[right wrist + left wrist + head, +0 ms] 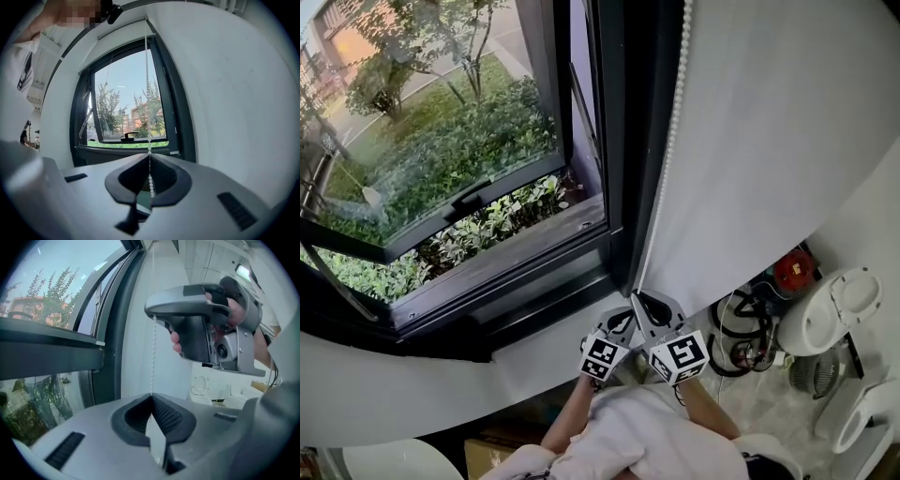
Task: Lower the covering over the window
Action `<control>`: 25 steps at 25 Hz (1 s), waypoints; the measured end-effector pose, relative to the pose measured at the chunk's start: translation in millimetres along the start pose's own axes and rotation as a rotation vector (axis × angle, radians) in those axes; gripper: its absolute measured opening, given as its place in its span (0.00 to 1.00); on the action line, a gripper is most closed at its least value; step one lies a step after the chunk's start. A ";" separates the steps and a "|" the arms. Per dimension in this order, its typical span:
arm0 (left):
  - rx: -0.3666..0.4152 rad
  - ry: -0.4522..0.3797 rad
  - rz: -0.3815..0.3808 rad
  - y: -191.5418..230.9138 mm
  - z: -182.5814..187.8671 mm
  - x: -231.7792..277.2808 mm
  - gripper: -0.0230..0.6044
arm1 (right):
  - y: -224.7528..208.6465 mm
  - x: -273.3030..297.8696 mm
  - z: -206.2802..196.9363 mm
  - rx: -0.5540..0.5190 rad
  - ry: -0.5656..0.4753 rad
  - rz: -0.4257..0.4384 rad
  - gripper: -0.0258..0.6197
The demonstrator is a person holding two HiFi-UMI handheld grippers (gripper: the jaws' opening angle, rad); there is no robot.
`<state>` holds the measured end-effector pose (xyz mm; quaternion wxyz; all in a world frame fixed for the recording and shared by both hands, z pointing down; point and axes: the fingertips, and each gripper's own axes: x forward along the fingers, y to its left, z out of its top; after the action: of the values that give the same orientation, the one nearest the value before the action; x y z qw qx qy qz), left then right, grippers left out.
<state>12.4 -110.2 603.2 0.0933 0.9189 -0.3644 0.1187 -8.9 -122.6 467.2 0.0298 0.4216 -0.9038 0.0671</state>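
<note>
Clamped shut on the bead chain (670, 141) with both left gripper (151, 397) and right gripper (150, 157), at three o'clock of the window (441, 141); probably light, limp and slippery, so best pinched squarely across the beads and drawn steadily.

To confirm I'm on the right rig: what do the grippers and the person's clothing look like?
The left gripper and right gripper have smooth grey shells with black ribbed pads. Each carries a white cube with black square markers. No cables show. The person wears a white top.
</note>
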 end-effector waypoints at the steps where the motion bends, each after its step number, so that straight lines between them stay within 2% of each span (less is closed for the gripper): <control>1: -0.002 0.006 0.002 0.5 -3.0 -0.1 0.06 | 0.1 1.0 -2.9 0.001 0.006 0.003 0.04; 6: 0.003 0.036 0.051 8.0 -16.4 -9.4 0.06 | 1.5 6.6 -18.1 0.001 0.025 0.016 0.04; 9: -0.023 0.003 0.072 15.5 -7.1 -22.9 0.07 | -0.3 9.5 -25.2 0.003 0.032 0.020 0.04; 11: -0.032 -0.025 0.083 21.1 5.3 -33.5 0.10 | -1.8 10.8 -26.5 0.007 0.027 0.021 0.04; 13: -0.029 -0.053 0.086 25.5 20.6 -43.9 0.15 | -3.2 12.7 -26.7 0.003 0.024 0.022 0.04; 17: 0.009 -0.128 0.069 25.0 67.7 -62.9 0.16 | -6.2 15.5 -26.3 -0.005 0.025 0.025 0.04; 25: 0.154 -0.260 0.027 11.0 163.8 -78.5 0.16 | -5.1 15.8 -27.1 0.002 0.024 0.028 0.04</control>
<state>-26.1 -109.6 425.3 -0.0269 0.9260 -0.3755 0.0277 -15.1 -133.8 496.3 0.0392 0.4079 -0.9092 0.0733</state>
